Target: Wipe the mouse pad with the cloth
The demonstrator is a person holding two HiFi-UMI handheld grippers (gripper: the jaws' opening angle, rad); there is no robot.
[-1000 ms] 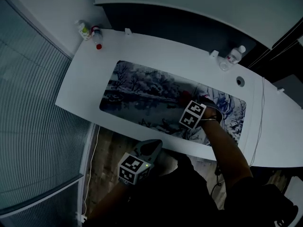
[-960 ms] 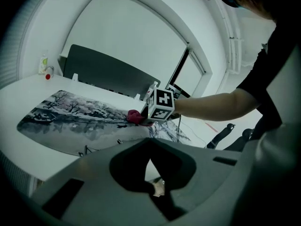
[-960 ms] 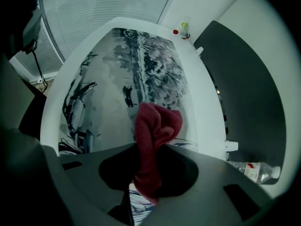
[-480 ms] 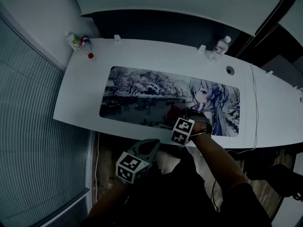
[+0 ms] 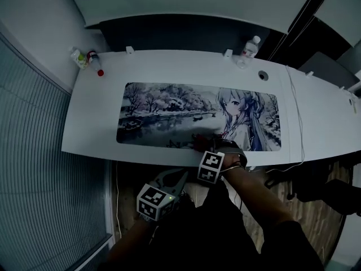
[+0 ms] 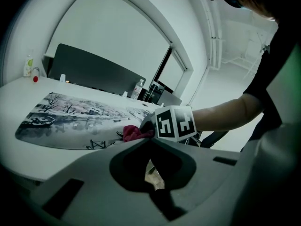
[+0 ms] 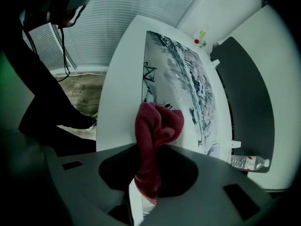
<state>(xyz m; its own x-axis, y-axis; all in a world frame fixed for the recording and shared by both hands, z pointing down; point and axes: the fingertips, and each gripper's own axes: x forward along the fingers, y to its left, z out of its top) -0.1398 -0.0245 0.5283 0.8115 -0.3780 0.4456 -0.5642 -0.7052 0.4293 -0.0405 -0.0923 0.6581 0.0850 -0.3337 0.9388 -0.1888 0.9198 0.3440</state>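
Observation:
The long mouse pad [image 5: 169, 114] with a winter landscape and a cartoon figure lies on the white desk [image 5: 316, 129]. My right gripper [image 5: 213, 150] is shut on a dark red cloth [image 5: 203, 142], which rests on the pad's near edge just left of the figure. In the right gripper view the cloth [image 7: 157, 126] bunches out past the jaws of the right gripper [image 7: 151, 147], over the pad [image 7: 188, 74] and the desk rim. My left gripper [image 5: 179, 176] hangs below the desk's front edge, off the table. In its own view the left gripper [image 6: 149, 139] is shut on nothing, and the pad [image 6: 70, 121] and cloth [image 6: 134, 133] lie beyond it.
Two small bottles [image 5: 82, 57] and a red cap [image 5: 100, 72] stand at the desk's back left corner. A water bottle [image 5: 249, 47] stands at the back right, near a cable hole [image 5: 263, 75]. A thin cable [image 5: 297, 123] runs over the right side. Dark partition [image 5: 186, 30] behind, blinds at left.
My right gripper has dragged the cloth toward me and leftward, from the figure's area to the pad's near edge. The left gripper has stayed below the desk edge.

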